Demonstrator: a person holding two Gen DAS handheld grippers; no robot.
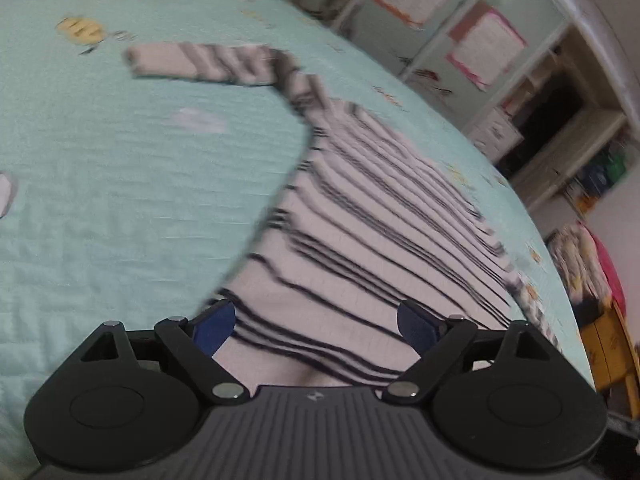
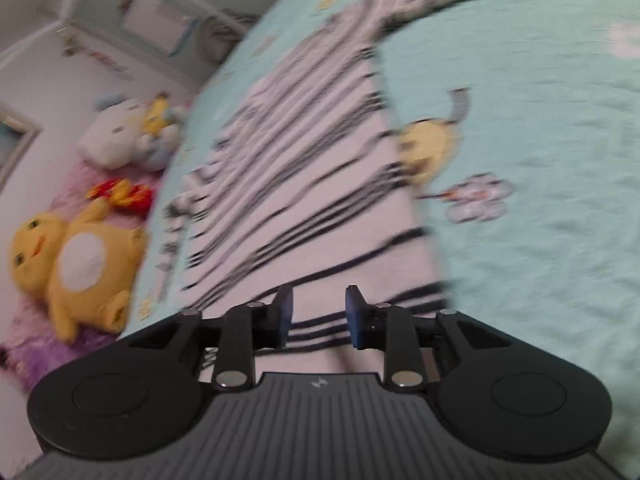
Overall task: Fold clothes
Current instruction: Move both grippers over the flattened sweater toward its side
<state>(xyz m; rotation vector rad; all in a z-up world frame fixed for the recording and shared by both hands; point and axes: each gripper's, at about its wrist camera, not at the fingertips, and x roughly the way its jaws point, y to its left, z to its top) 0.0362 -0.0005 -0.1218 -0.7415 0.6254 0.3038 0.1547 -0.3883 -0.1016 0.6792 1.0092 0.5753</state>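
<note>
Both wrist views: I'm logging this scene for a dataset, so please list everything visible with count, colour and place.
Striped top: one, white with dark stripes, spread flat on the bed, one sleeve stretched out sideways.
Bedspread: one, pale mint with small printed motifs, under the top.
Yellow plush toy: one, yellow with white belly, beside the bed on purple fabric.
White plush toy: one, white and pale blue, farther along the same side.
Wall cabinets: several doors, pale with pink and orange panels, beyond the bed.
Left tool: black with blue pads, jaws wide open over the top's hem.
Right tool: black with blue pads, jaws open more narrowly, also over the hem.
</note>
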